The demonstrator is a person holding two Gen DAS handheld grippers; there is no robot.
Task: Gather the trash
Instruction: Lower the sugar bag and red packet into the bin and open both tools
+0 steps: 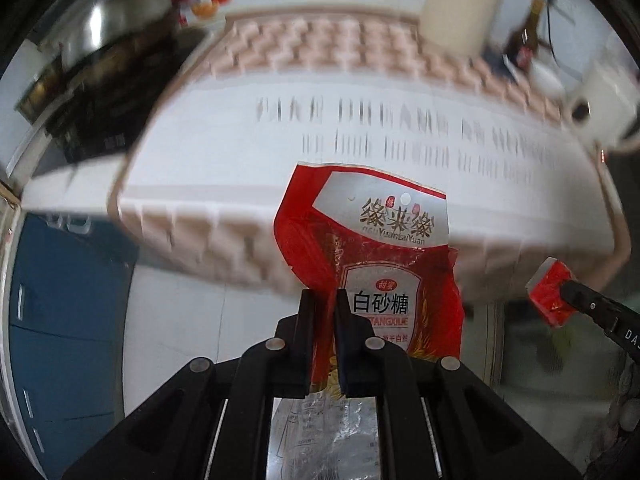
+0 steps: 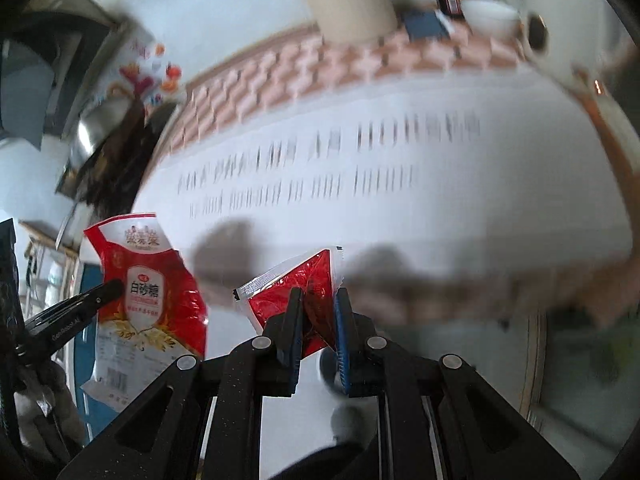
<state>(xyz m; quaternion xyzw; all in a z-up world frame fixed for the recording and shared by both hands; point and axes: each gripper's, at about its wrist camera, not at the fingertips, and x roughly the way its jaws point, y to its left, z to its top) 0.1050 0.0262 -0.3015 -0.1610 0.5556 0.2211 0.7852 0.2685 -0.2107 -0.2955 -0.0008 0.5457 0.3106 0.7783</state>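
While the counter is blurred, one red sugar bag (image 1: 376, 264) reading "YuanLaiYuan" and "白砂糖" is clamped low centre by the left gripper (image 1: 325, 300). At the lower right edge, one small red sachet (image 1: 550, 294) is pinched by the right gripper (image 2: 318, 300); its print cannot be read.

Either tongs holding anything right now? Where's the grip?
Both. Left tongs pinch the sugar bag at about mid-height, near its left edge. Right tongs pinch the small red sachet at its lower right part.
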